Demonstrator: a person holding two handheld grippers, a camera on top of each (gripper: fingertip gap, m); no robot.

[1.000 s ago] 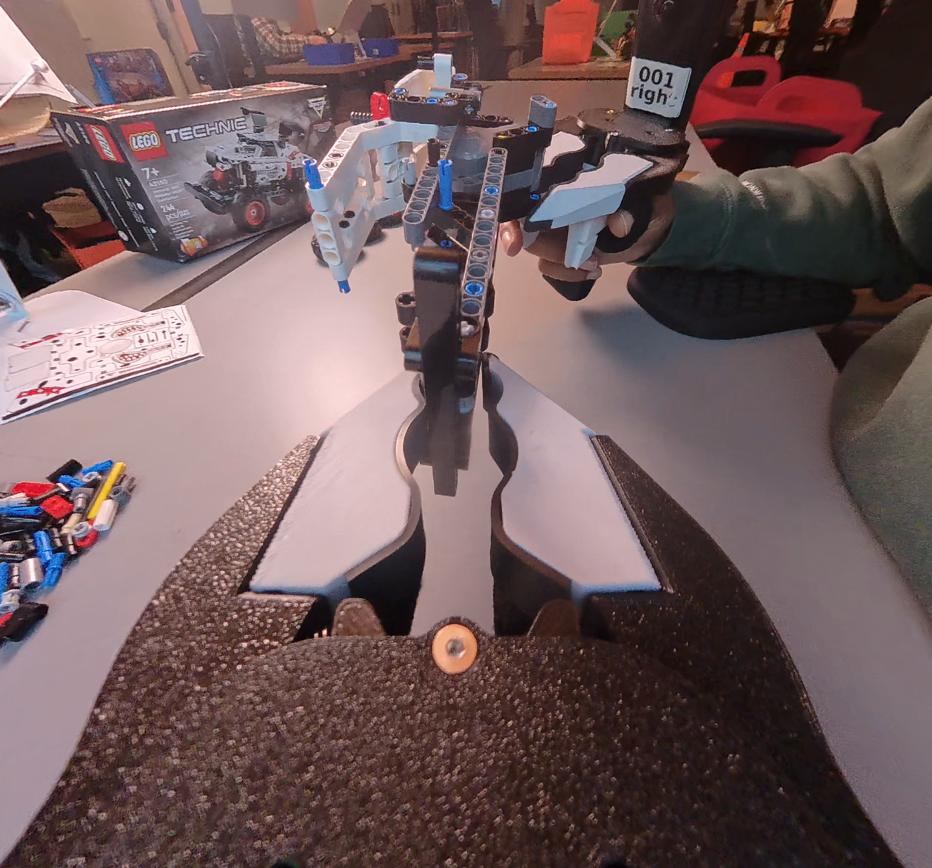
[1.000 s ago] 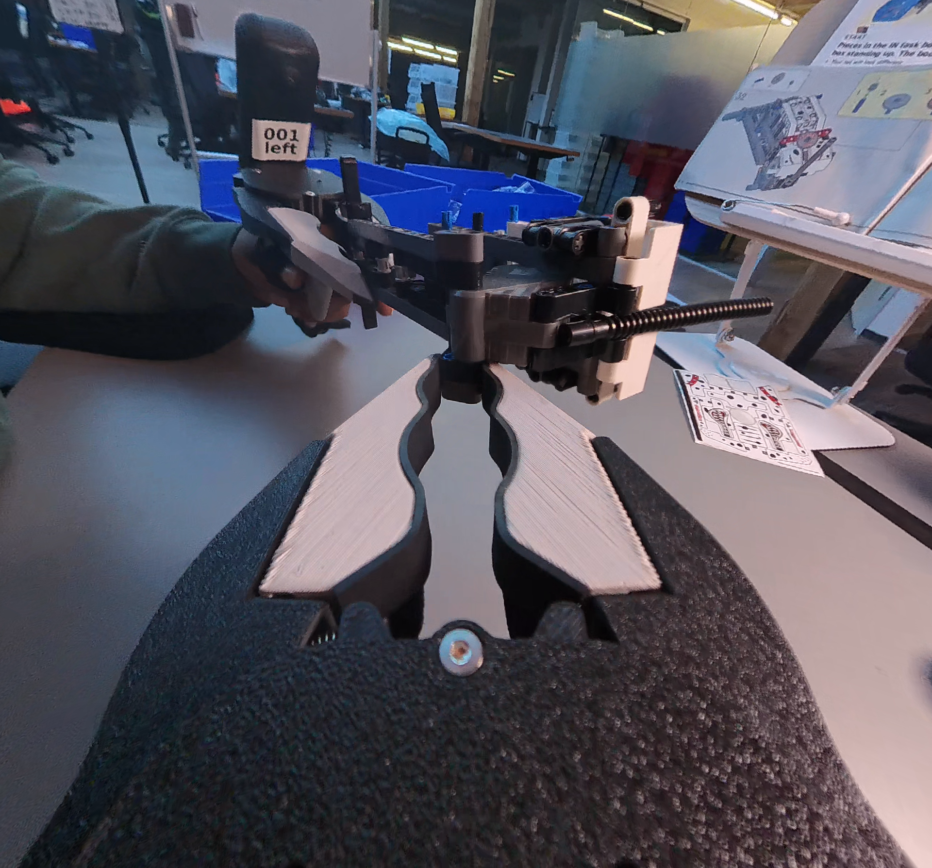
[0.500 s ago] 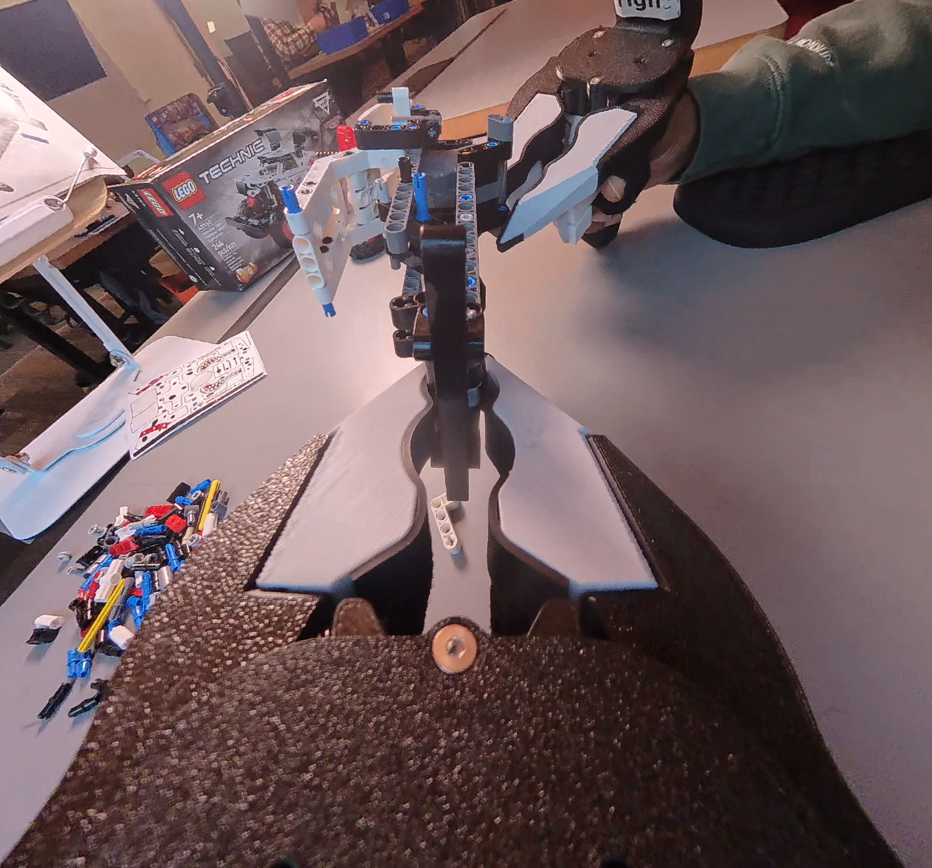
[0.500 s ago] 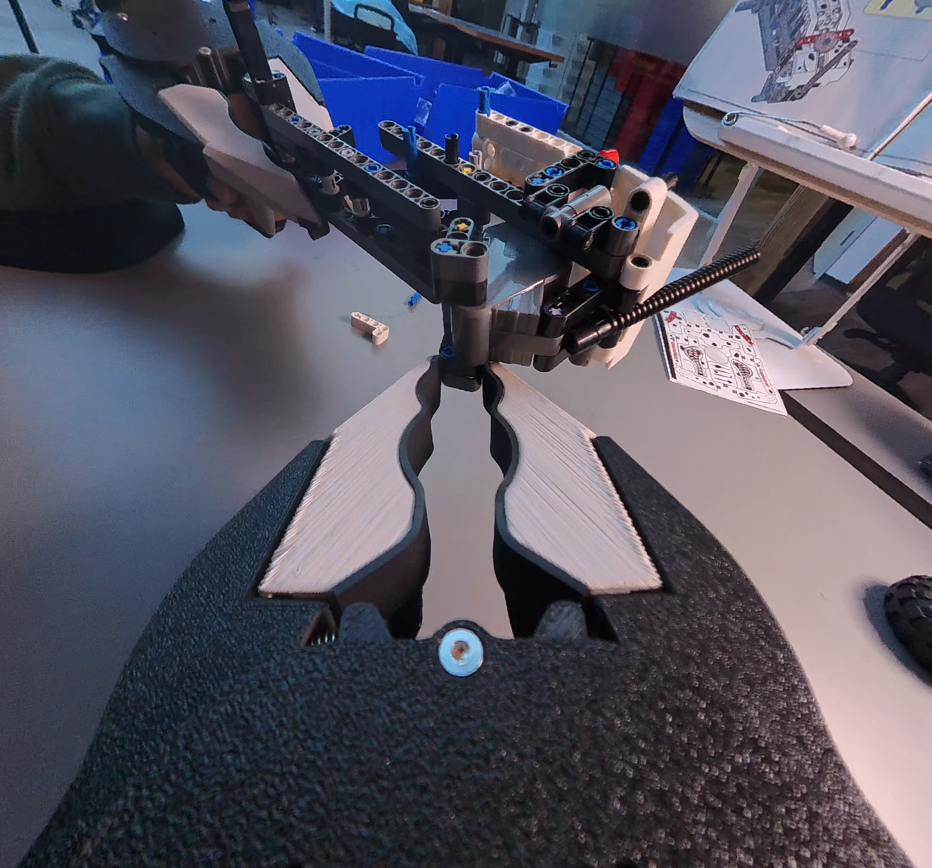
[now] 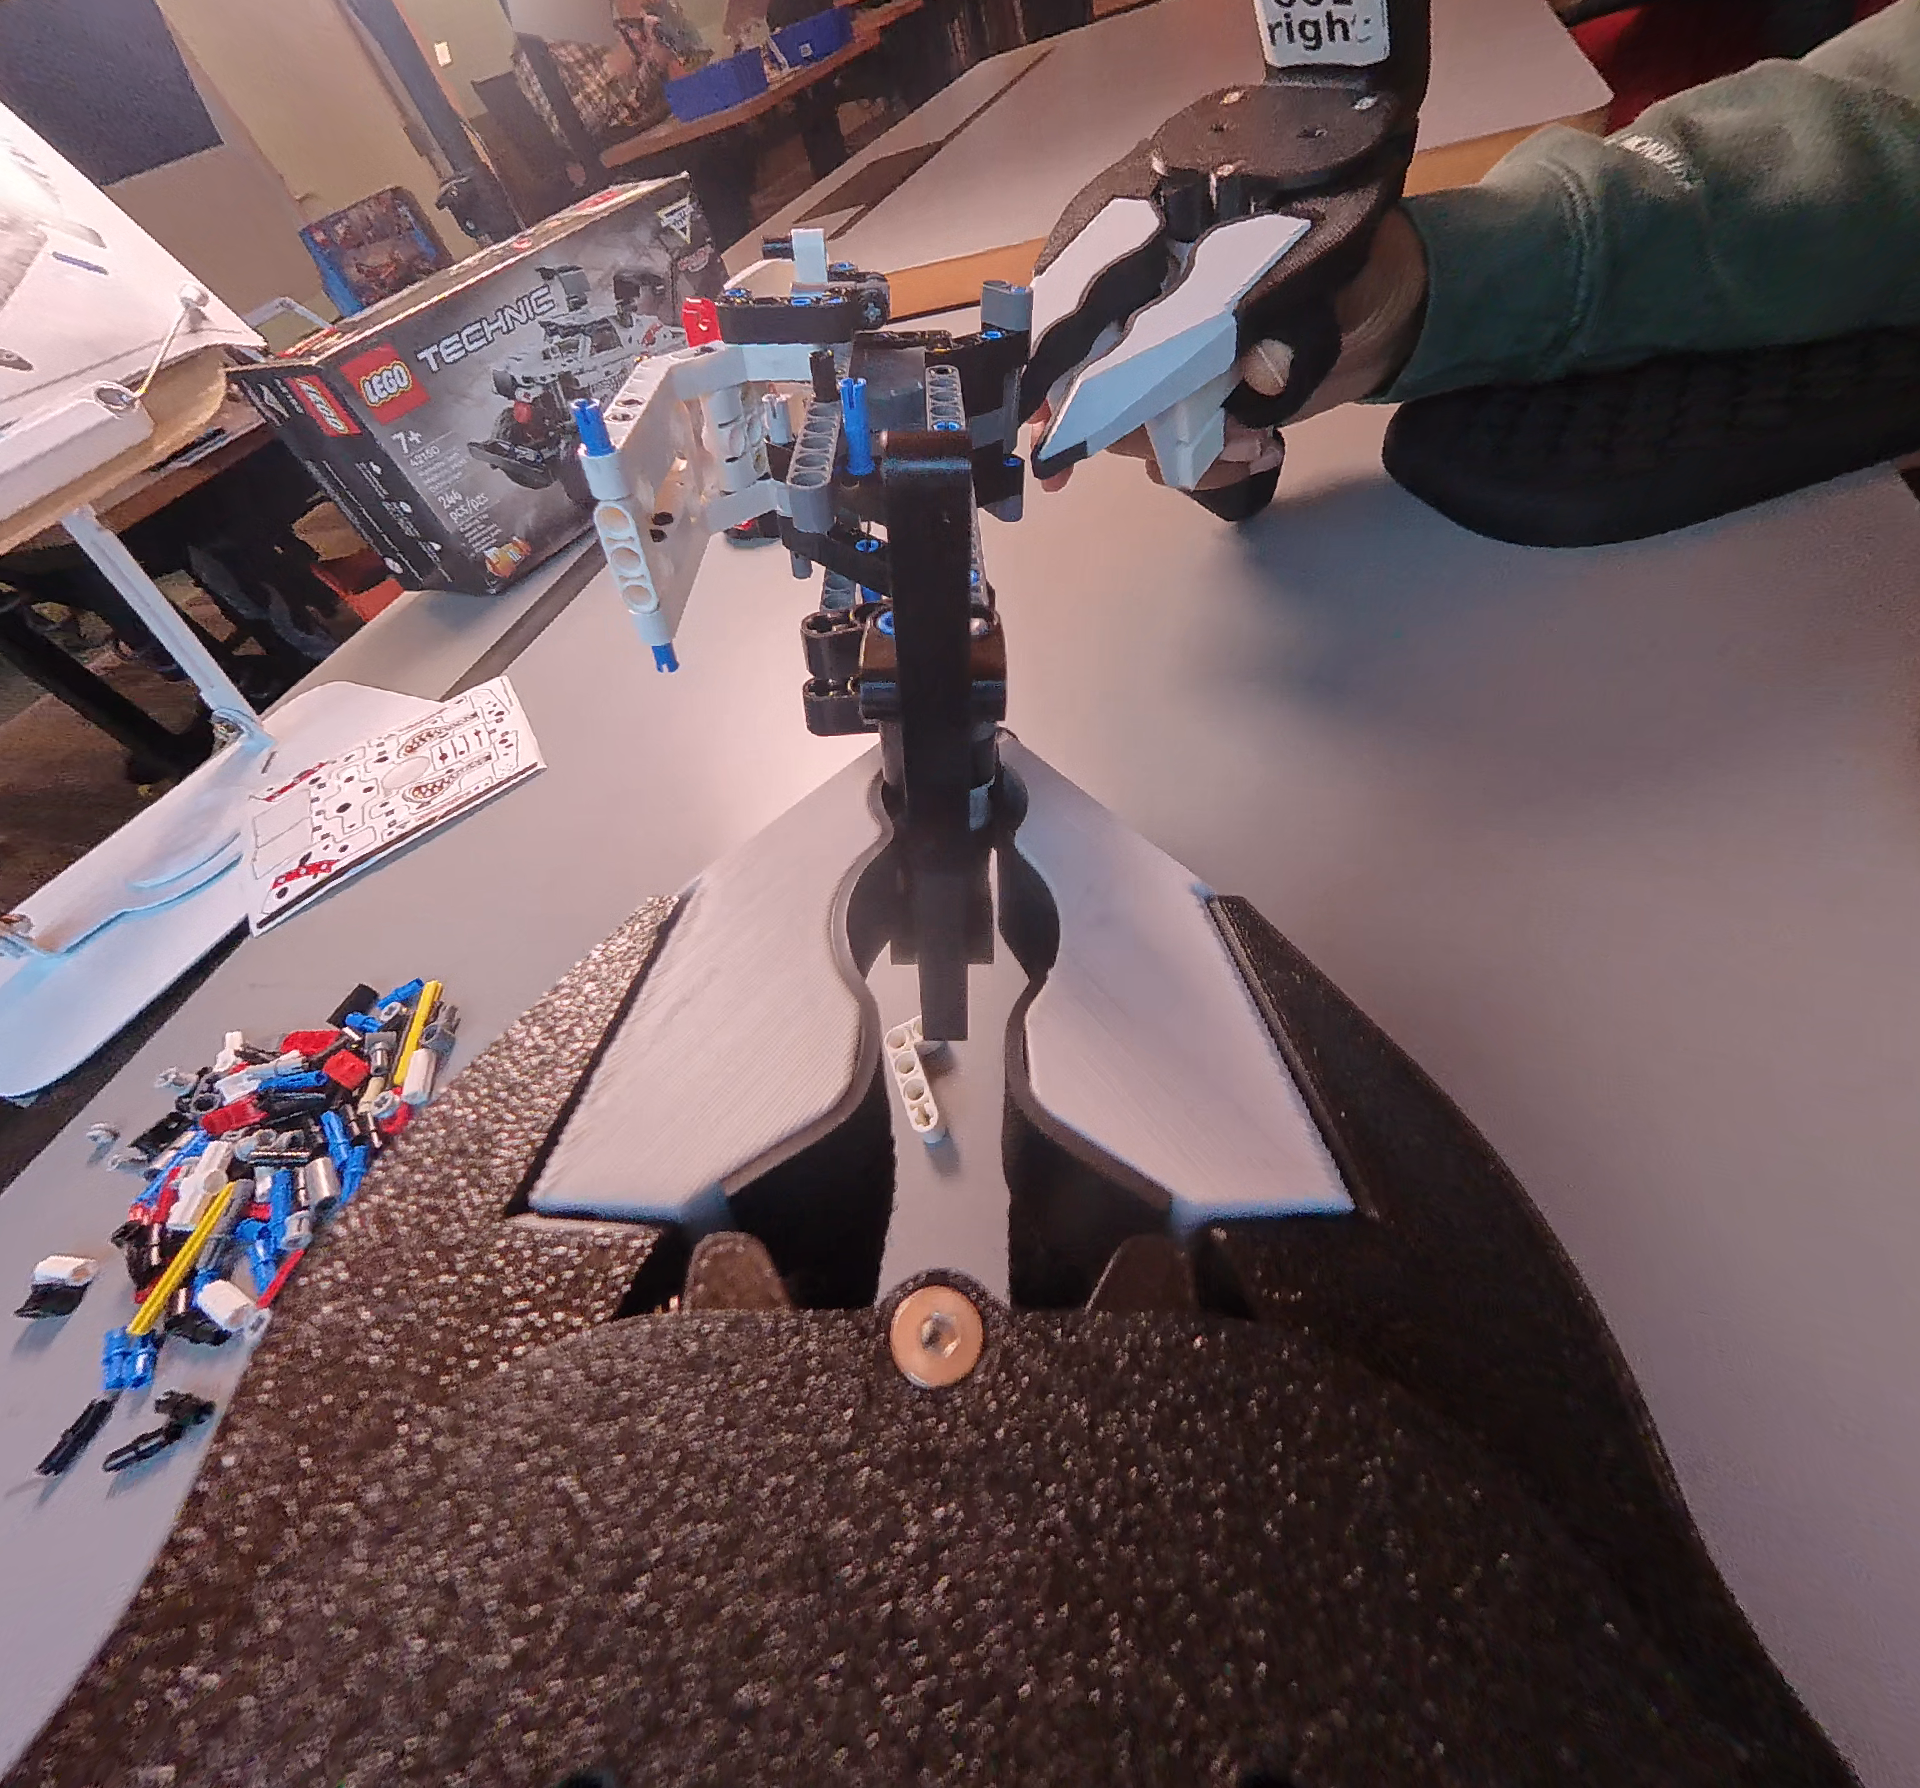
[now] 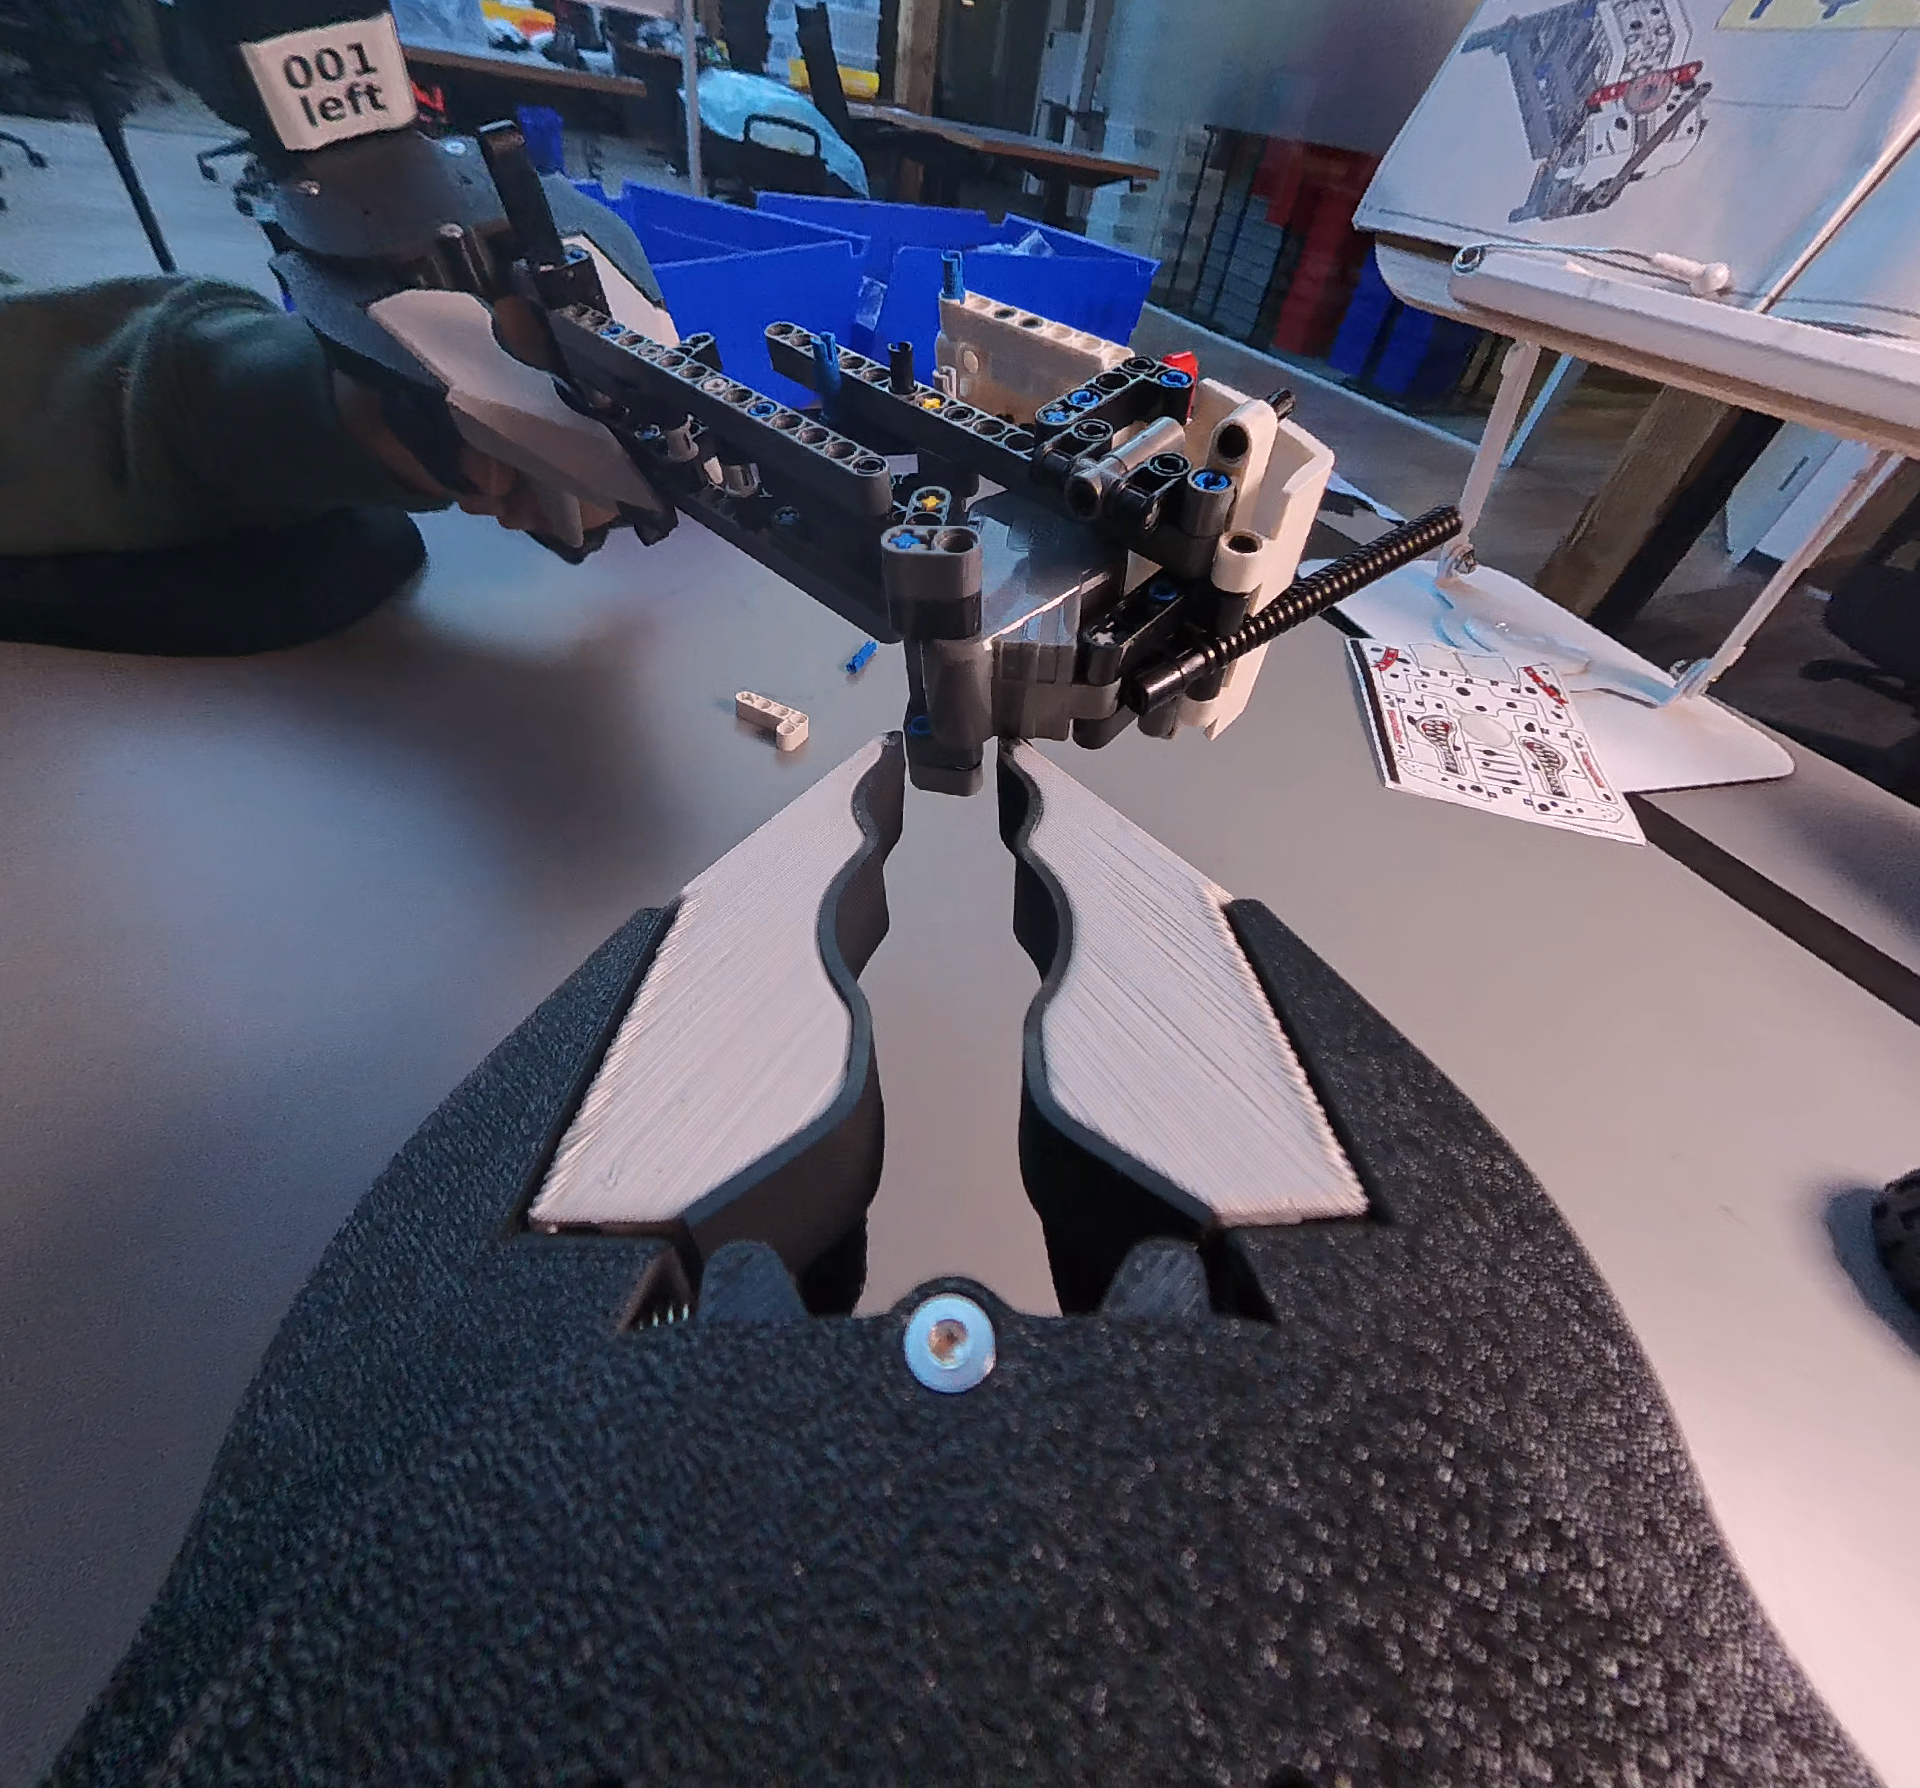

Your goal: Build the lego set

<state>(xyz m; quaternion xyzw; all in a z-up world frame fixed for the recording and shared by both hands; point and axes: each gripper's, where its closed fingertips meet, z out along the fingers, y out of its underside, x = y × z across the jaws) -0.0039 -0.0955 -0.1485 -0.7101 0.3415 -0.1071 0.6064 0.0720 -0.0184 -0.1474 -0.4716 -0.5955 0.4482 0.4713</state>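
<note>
A half-built lego chassis (image 5: 831,450) of black and grey beams with a white end frame is held in the air between both grippers. My left gripper (image 5: 943,788) is shut on the black beam at its near end. My right gripper (image 6: 948,751) is shut on a grey connector under the chassis (image 6: 1039,491), whose black spring sticks out to the right. In the left wrist view the right gripper (image 5: 1034,388) is at the chassis's far end. In the right wrist view the left gripper (image 6: 634,398) is at far left. A small white beam (image 6: 771,705) and a blue pin (image 6: 860,658) lie on the table below.
A pile of loose parts (image 5: 239,1146) lies at the left. A sticker sheet (image 5: 395,803), the set's box (image 5: 488,388) and an instruction booklet on a stand (image 6: 1662,76) are beyond. A black tyre (image 6: 1896,1229) is at the right edge. Blue bins (image 6: 831,263) stand behind. My right fingertips sit around 12 cm from my left ones.
Both grippers have lifted and tilted the chassis, so its top now faces the right wrist camera. The small white beam on the table has come into view. Both grips are unchanged.
</note>
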